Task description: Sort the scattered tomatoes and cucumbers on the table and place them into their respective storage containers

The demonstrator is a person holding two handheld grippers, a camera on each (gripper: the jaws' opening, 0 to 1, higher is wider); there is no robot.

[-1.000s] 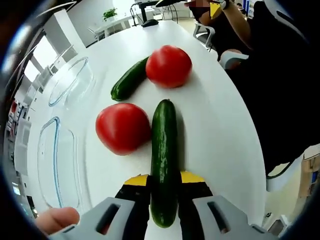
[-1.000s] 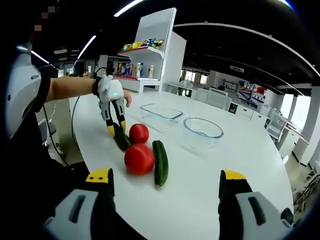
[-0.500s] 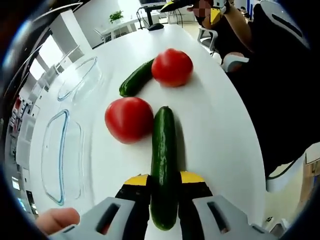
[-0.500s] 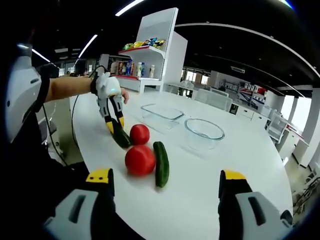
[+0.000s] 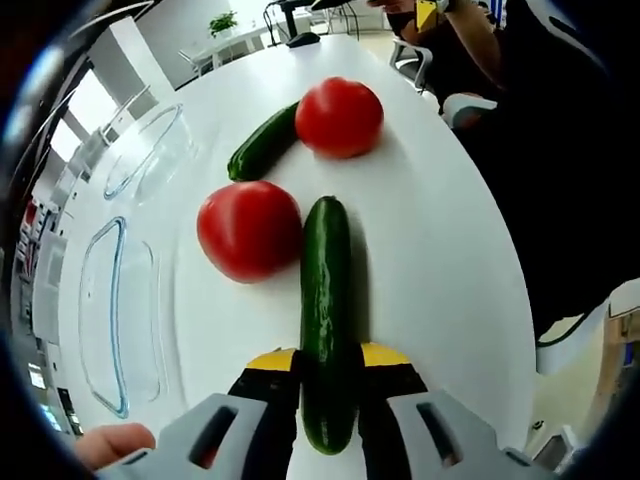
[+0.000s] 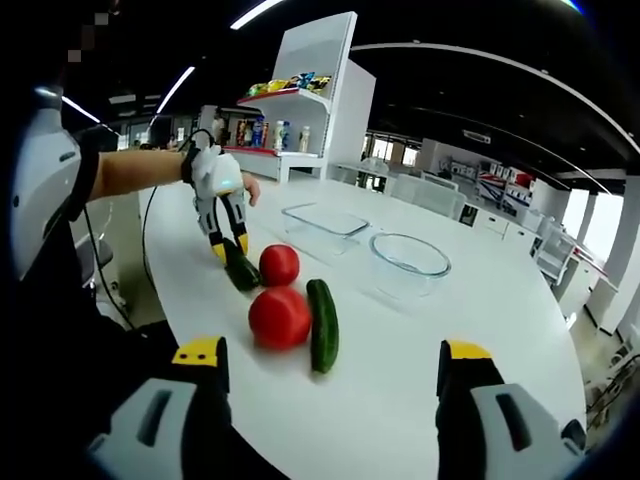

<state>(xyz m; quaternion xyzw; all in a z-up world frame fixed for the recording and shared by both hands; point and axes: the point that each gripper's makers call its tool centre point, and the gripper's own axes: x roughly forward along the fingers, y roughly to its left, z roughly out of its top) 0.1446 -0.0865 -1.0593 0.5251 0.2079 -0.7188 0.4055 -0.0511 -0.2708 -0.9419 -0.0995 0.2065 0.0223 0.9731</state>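
While the left gripper (image 5: 328, 385) pinches the near end of a cucumber (image 5: 327, 315) between its yellow-tipped jaws, that cucumber lies lengthwise along the white worktop (image 5: 440, 250), its far end touching a tomato (image 5: 249, 229). Whether it has lifted off the surface cannot be told. In the right gripper view, the right gripper (image 6: 333, 385) stands spread wide and holds nothing, low over the near edge of the worktop.

Beyond the held cucumber, a second tomato (image 5: 339, 117) rests against a second cucumber (image 5: 263, 143), which points away toward the containers.

Count of produce:
- tomatoes: two
- cucumbers: two

Count of containers:
- one rectangular glass container (image 5: 112, 315), just beside the near tomato
- one round glass bowl (image 5: 145, 152), further along

Both containers appear empty in both views.

Assessment of progress: sorting is at its very start. Nothing has yet been placed; the first cucumber is only gripped. All four items remain to be delivered. Which container is meant for which produce cannot be determined from these views.

A shelf unit (image 6: 300, 95) stocked with packaged goods stands in the room behind the worktop.
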